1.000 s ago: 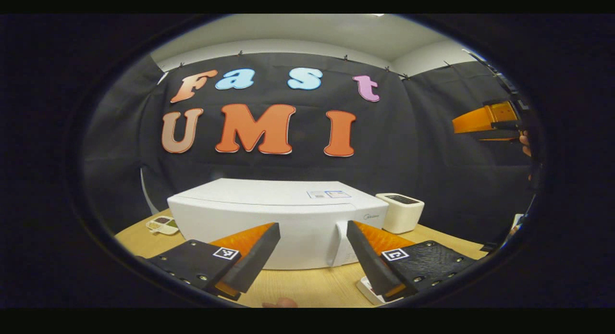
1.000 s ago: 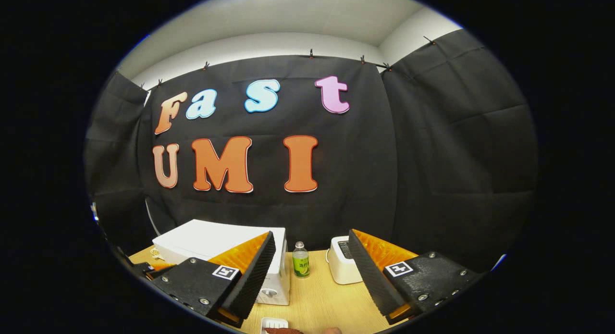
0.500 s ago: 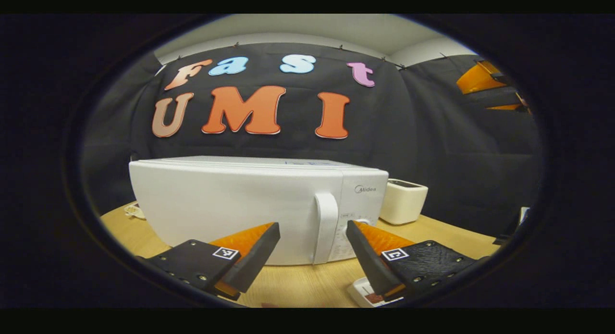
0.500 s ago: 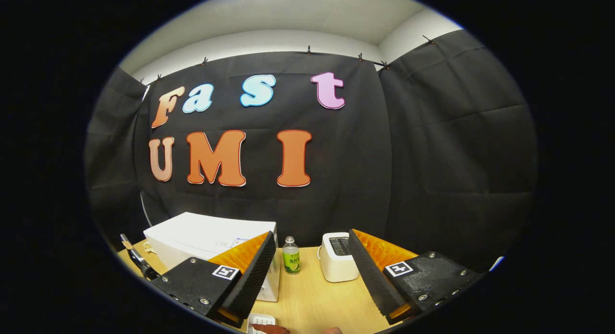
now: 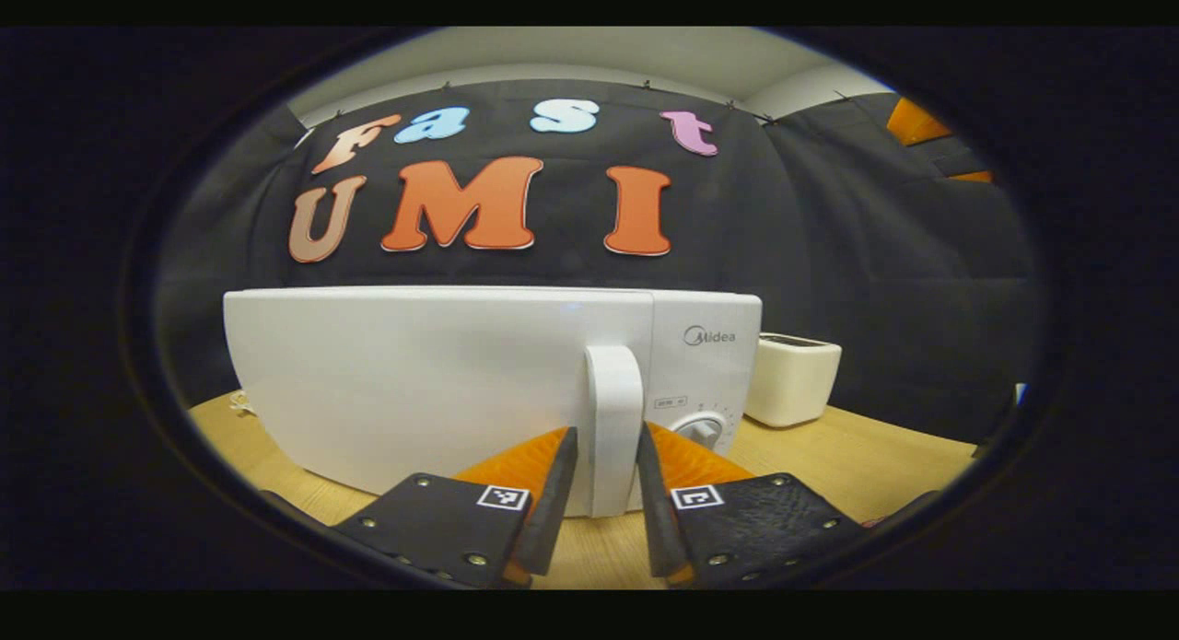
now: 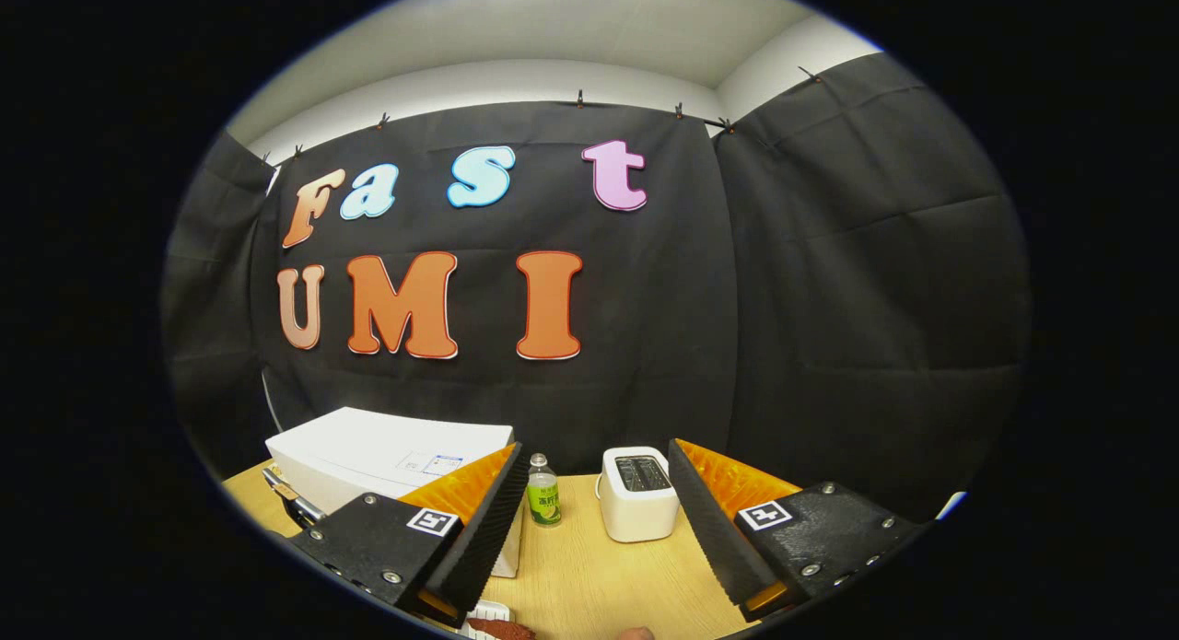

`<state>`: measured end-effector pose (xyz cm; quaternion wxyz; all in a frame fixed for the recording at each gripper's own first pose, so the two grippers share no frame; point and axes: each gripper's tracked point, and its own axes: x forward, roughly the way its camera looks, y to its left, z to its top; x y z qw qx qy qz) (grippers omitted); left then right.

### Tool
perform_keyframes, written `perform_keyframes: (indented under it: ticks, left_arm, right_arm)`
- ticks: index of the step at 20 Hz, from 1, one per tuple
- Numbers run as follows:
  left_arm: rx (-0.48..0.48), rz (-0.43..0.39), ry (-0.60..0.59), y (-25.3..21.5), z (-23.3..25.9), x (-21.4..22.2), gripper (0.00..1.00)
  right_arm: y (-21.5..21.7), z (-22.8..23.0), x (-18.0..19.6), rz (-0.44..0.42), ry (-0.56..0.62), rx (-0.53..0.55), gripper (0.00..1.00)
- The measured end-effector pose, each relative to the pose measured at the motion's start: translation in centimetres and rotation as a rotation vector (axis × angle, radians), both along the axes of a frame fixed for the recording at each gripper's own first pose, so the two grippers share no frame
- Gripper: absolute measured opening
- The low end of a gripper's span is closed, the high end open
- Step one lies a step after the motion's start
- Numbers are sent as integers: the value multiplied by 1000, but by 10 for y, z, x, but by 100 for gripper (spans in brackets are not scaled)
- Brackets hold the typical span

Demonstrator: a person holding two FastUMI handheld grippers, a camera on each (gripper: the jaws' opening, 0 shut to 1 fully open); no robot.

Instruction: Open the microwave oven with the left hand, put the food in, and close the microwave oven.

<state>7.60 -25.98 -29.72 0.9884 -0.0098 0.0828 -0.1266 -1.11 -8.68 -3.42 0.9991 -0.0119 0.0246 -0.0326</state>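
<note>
My left gripper (image 5: 597,493) brackets the microwave (image 5: 442,382) handle (image 5: 613,419), fingers narrowed on either side; I cannot tell whether they press yet.

The door is stiff and the handle smooth, so I'd grip mid-bar and pull steadily. The right gripper view adds my right gripper (image 6: 599,520) spread wide, a bottle (image 6: 543,504), a toaster (image 6: 640,494) and food (image 6: 497,628) on the bench (image 6: 589,576).

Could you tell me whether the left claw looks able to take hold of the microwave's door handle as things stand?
Probably yes. The left claw already straddles the door handle of the microwave, one finger on each side, with nothing between them. Whether the fingers press on it yet, I cannot tell.
</note>
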Motion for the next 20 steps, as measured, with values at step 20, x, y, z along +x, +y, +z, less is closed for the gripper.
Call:
perform_keyframes:
  ticks: [20]
  left_arm:
    - [-62,-268,12,43,18,-126,7]
  right_arm:
    - [26,-14,-11,59,15,23,95]
